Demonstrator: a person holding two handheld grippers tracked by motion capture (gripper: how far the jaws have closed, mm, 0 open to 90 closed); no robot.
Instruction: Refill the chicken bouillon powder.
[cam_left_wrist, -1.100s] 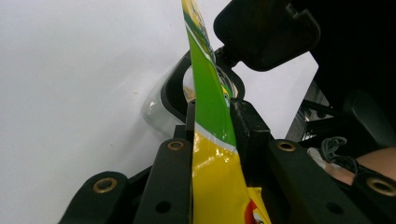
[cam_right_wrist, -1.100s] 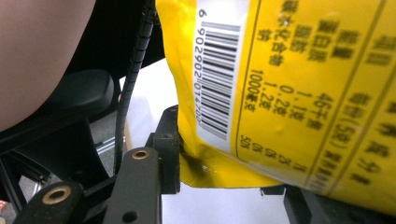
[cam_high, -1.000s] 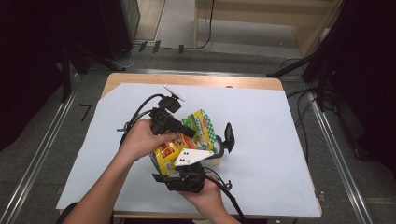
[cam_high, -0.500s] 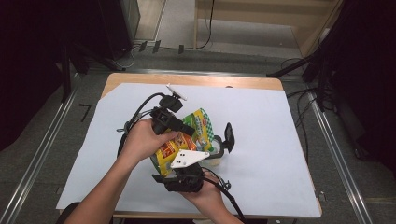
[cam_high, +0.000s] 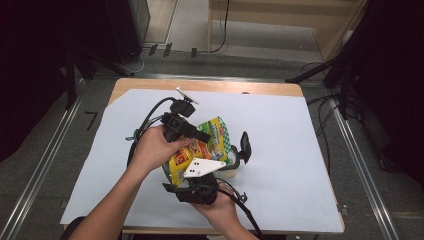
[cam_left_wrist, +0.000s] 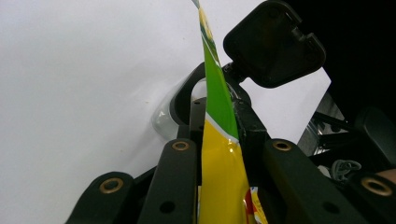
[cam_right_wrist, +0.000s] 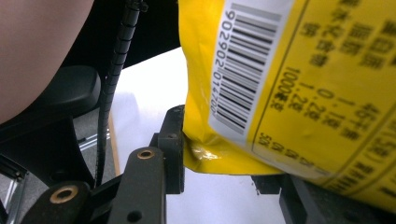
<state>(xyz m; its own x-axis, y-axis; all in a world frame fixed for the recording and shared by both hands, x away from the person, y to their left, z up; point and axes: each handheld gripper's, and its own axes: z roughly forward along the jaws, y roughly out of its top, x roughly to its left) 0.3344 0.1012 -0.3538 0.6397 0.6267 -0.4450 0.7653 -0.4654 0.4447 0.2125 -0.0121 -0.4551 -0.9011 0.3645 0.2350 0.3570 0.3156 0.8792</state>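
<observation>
Above the white table cover (cam_high: 310, 150), a yellow-and-green snack bag (cam_high: 200, 147) hangs between the two tools. The left gripper (cam_left_wrist: 219, 126) pinches the bag's thin green edge, its jaws having just eased a little wider. The right gripper (cam_right_wrist: 229, 172), below it and nearer the person, clamps the bag's yellow bottom corner beside the barcode, jaws just closing further.

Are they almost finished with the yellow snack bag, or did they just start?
Looks like the middle. Done: the yellow and green plastic snack bag is lifted off the white table cover. In hand: the left gripper pinches its thin edge and the right gripper clamps its lower end, with the clear plastic container just behind. What's left is hard to tell; the bag may go there.
</observation>
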